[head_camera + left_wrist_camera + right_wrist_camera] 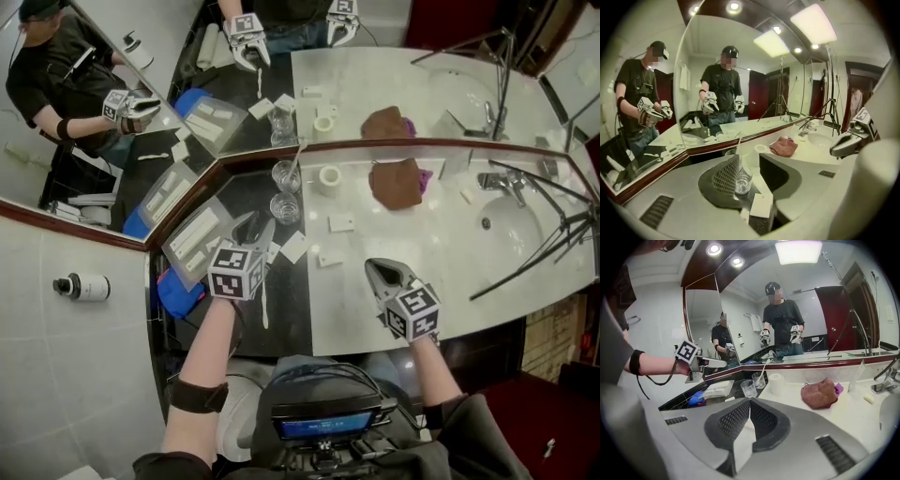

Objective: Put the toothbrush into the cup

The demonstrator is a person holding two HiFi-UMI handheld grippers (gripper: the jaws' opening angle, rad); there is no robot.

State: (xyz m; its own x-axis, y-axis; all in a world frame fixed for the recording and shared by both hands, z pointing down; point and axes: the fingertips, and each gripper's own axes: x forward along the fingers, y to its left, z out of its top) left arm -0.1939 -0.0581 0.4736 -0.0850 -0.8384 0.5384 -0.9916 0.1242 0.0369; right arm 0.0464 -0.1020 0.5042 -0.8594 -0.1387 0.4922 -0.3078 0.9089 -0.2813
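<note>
The left gripper (255,230) has its jaws apart and holds nothing. An empty clear glass tumbler (284,207) sits just ahead of its tips. Beyond that, the white toothbrush (762,370) leans in a second clear glass cup (759,380). The right gripper (750,408) is closed and empty, off to the side. A slim white stick (264,305), perhaps another brush, lies under the left gripper's body. A forward push would likely knock the tumbler into the cup behind it and tip both.
</note>
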